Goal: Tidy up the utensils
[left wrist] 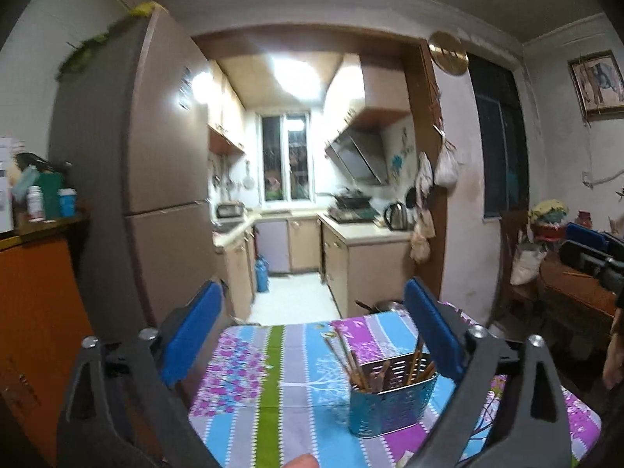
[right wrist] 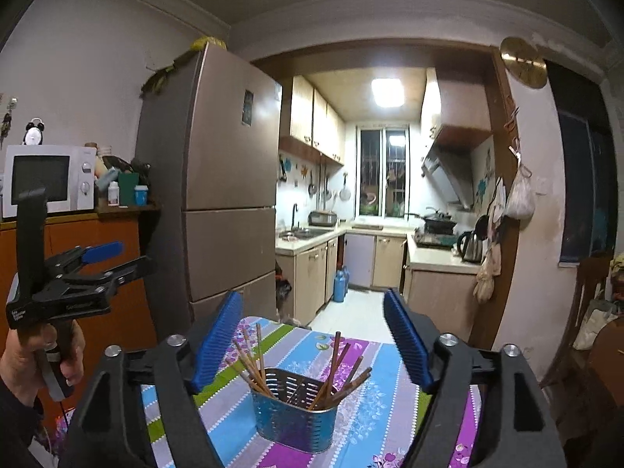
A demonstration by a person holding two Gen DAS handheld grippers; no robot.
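Both tools are empty and spread wide. The left hand-held gripper [left wrist: 314, 335] has nothing between its blue pads, and the right hand-held gripper [right wrist: 312, 341] is likewise released, its jaws bare. In the right wrist view the left one shows again, raised off to the left in a hand [right wrist: 39, 358].

The chopsticks [right wrist: 292, 366] already stand in the metal holder [right wrist: 292, 417], which sits on the counter [right wrist: 370, 409] just ahead of and below the right gripper, roughly centred between its fingers. From the left gripper it lies ahead and toward the right finger. The sticks lean out in two loose bundles, one to each side of the holder, their tips fanned apart.

With no loose utensil visible on the cloth, the sorting looks close to done; the step in hand seems to be backing off or checking. To do it well, keep the jaws wide and pull straight back and up, clear of the fanned tips, so none is snagged. The holder looks light and could tip if a leaning stick is knocked.
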